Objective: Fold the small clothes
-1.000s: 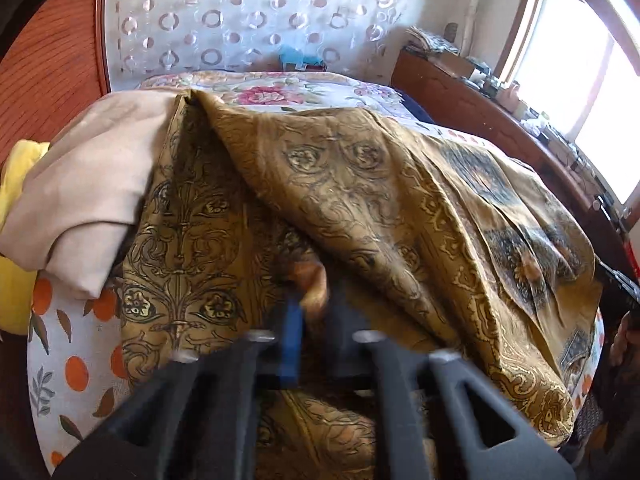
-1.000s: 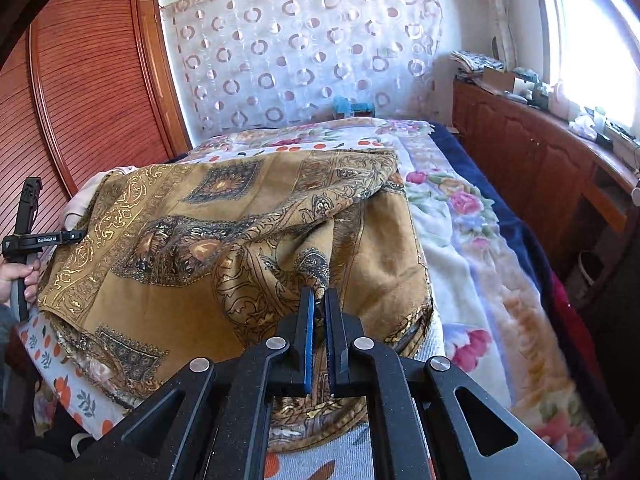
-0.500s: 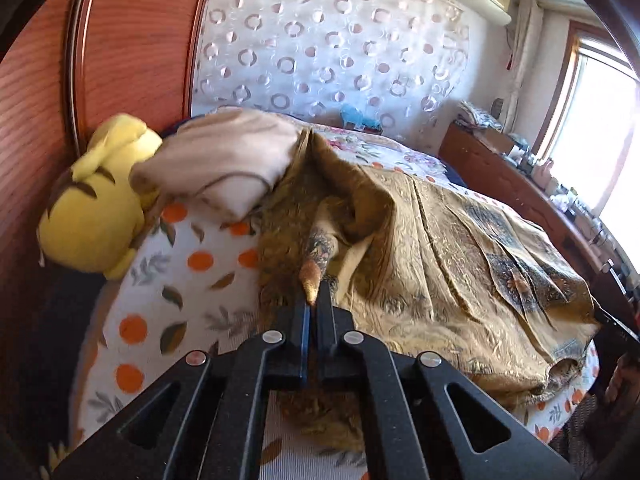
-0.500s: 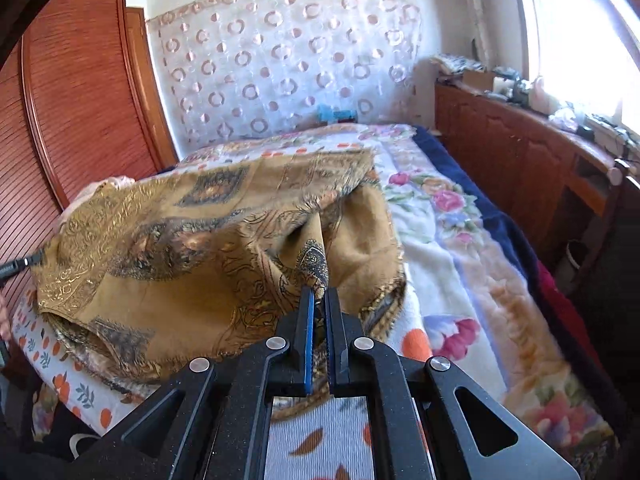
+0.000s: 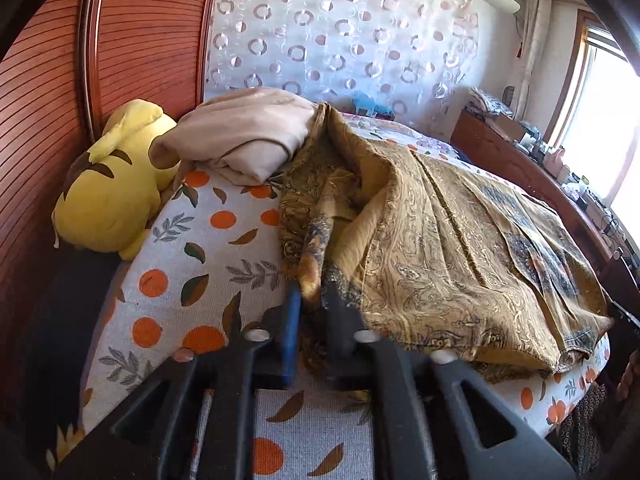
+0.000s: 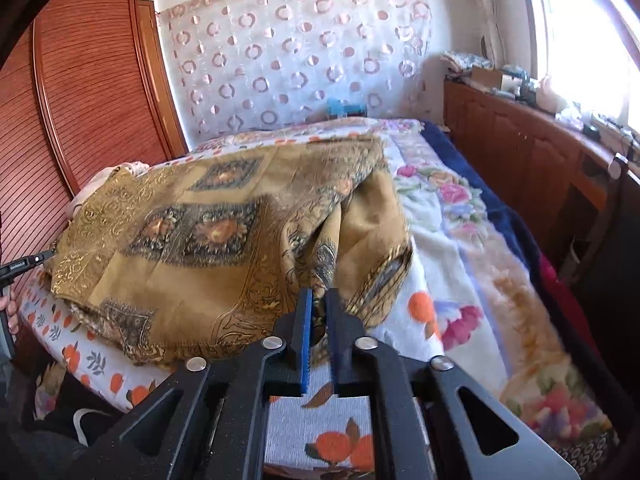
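On the bed, spread across the orange-print sheet (image 5: 188, 280), lies the gold patterned cloth (image 5: 460, 256), folded over on itself w/ dark medallion panels showing on top in the right wrist view (image 6: 192, 236). One twisted corner of it runs down toward the left claw (image 5: 314, 300), which points downward at the bed's near edge; its jaws are opening, the corner tip sits between them but the pads no longer press it. The right claw (image 6: 318, 312) also angles down at the opposite edge of the cloth; jaws opening too, a narrow gap, w/ a bunched fold of the cloth between them, and whether the pads touch it I can't tell. In the right wrist view the other handle's tip and part of a hand (image 6: 10, 312) show at the far left edge, beside the cloth's left corner.

Just beyond the cloth, touching its far edge, a folded beige garment (image 5: 248, 136) rests on the sheet. Next to that, a yellow plush toy (image 5: 112, 184) is wedged against the slatted wooden wardrobe (image 5: 132, 40). A floral blanket (image 6: 460, 240) covers the bed's right part. Behind: white curtain w/ ring pattern (image 6: 296, 56), a wooden cabinet (image 6: 520, 152) under a bright window (image 6: 580, 32), cluttered w/ small items.
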Demonstrator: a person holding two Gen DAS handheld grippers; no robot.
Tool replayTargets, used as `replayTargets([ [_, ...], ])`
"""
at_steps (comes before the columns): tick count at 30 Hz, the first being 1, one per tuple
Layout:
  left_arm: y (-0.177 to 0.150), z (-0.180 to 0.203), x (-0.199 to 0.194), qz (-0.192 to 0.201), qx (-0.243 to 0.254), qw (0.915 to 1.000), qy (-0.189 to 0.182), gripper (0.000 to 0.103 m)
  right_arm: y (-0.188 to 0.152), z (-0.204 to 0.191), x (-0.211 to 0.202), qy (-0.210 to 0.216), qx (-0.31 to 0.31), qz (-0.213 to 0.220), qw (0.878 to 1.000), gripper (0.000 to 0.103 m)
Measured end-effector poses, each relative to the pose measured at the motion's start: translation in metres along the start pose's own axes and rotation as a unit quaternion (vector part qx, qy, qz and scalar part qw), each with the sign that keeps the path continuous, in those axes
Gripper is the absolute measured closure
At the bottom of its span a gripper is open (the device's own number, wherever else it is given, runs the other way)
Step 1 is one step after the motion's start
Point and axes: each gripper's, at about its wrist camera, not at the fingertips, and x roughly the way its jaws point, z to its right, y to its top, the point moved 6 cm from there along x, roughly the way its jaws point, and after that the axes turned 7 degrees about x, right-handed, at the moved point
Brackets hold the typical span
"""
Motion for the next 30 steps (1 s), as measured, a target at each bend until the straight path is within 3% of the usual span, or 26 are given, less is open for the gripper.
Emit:
replayTargets([
  [2,0.001,-0.001,-0.002,0.007,0.001,1.0000,-0.004,0.057,0.005,0.003,0.000,-0.015,-0.010,0.006,1.000,0.077],
  [4,0.002,-0.003,0.000,0.001,0.001,1.0000,-0.003,0.057,0.005,0.004,0.005,-0.024,-0.011,0.007,1.000,0.061],
  [6,0.003,-0.004,0.003,-0.004,-0.001,1.0000,-0.001,0.057,0.005,0.006,0.010,-0.025,-0.005,0.005,1.000,0.055],
  [14,0.003,-0.010,0.021,-0.031,-0.010,0.9995,0.000,0.057,0.001,-0.006,0.016,0.001,-0.003,0.003,1.000,0.054],
  [17,0.003,-0.007,0.026,-0.039,-0.004,0.9992,-0.003,0.055,0.003,-0.017,0.016,0.007,-0.018,0.004,1.000,0.047],
  [22,0.002,-0.003,0.025,-0.037,0.000,0.9993,-0.008,0.055,-0.001,-0.033,0.022,0.023,-0.031,-0.002,0.999,0.044],
  [26,0.001,-0.001,0.021,-0.033,-0.016,0.9983,-0.046,0.055,-0.005,-0.048,0.031,0.044,-0.035,-0.015,0.998,0.039],
  [30,0.000,0.000,0.020,-0.029,-0.011,0.9988,-0.038,0.060,-0.012,-0.065,0.040,0.059,-0.053,-0.027,0.996,0.036],
])
